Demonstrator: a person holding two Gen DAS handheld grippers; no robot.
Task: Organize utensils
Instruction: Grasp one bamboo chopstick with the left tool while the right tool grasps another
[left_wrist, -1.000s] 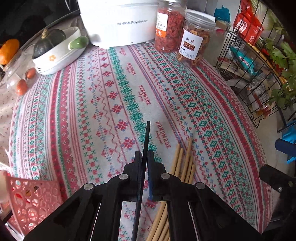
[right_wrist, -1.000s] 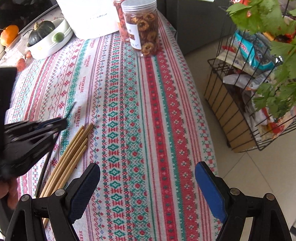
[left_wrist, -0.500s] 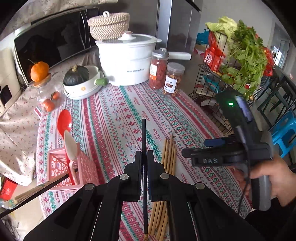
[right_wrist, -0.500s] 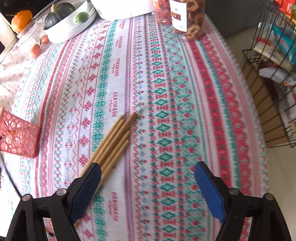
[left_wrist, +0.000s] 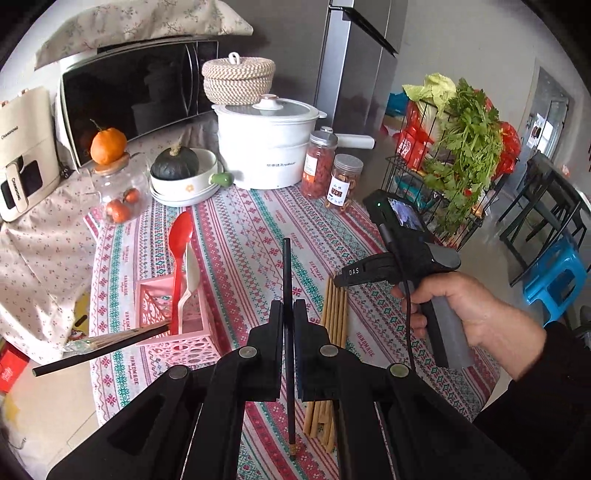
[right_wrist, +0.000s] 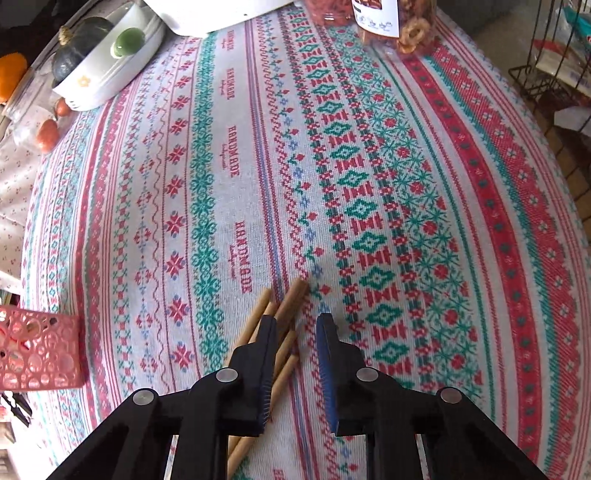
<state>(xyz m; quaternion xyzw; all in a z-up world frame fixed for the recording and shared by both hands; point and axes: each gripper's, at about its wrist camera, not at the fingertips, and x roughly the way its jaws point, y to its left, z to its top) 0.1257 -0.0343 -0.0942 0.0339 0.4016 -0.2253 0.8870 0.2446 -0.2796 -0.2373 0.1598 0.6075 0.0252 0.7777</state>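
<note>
My left gripper (left_wrist: 288, 314) clamps a thin black chopstick (left_wrist: 287, 280) upright above the patterned tablecloth (right_wrist: 424, 192). My right gripper (right_wrist: 295, 325), jaws partly apart and holding nothing, hovers over the bundle of light bamboo chopsticks (right_wrist: 286, 314) lying there. A pink perforated plastic basket (left_wrist: 192, 321) holding a red plastic spoon (left_wrist: 180, 243) stands left.

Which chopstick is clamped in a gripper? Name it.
The black chopstick, upright between the left gripper's fingers. The bamboo chopsticks all lie loose on the tablecloth.

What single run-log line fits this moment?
left hand-held gripper: shut on black chopstick | right hand-held gripper: open over bamboo chopsticks
</note>
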